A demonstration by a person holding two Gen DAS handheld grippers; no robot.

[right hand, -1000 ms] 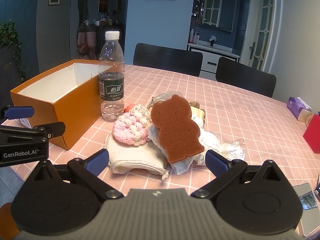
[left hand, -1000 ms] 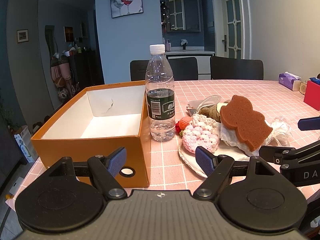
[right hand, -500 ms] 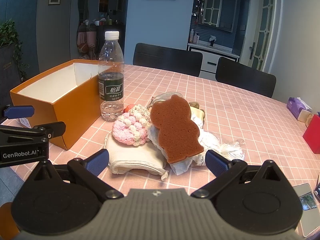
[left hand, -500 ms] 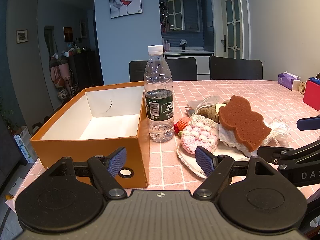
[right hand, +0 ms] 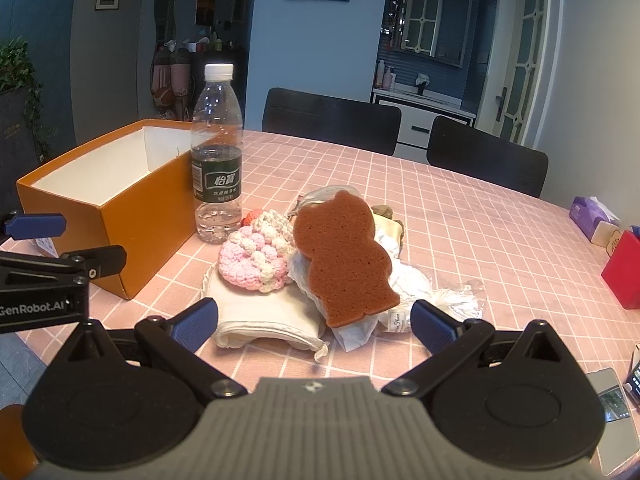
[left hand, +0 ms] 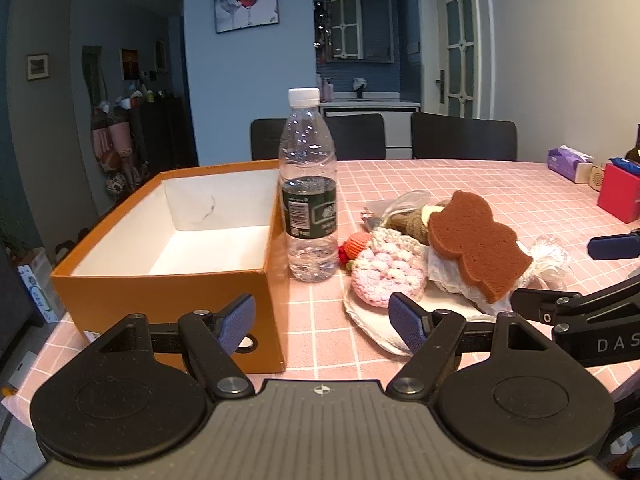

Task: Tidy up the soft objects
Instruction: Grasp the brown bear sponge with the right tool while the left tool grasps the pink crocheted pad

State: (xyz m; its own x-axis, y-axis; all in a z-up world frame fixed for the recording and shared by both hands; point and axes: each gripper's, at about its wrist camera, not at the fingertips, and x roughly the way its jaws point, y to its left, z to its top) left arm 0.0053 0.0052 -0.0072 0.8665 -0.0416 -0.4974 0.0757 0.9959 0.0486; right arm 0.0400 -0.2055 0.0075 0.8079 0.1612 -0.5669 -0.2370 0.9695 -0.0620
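box's white floor (left hand: 208, 248) in left view only

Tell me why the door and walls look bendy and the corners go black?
Both wrist views use a fisheye lens: in the left wrist view the glass door bows, in the right wrist view the table edge curves. The corners are black in both. The light is dim and bluish; the brown sponge stays sharp.

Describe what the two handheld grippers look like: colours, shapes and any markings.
Both are matte black. The left gripper and the right gripper each have two angled link arms on round pivot discs, blue ribbed pads and a grey ribbed body. White lettering "GenRobot.AI" marks the left; "DAS" shows on the right.
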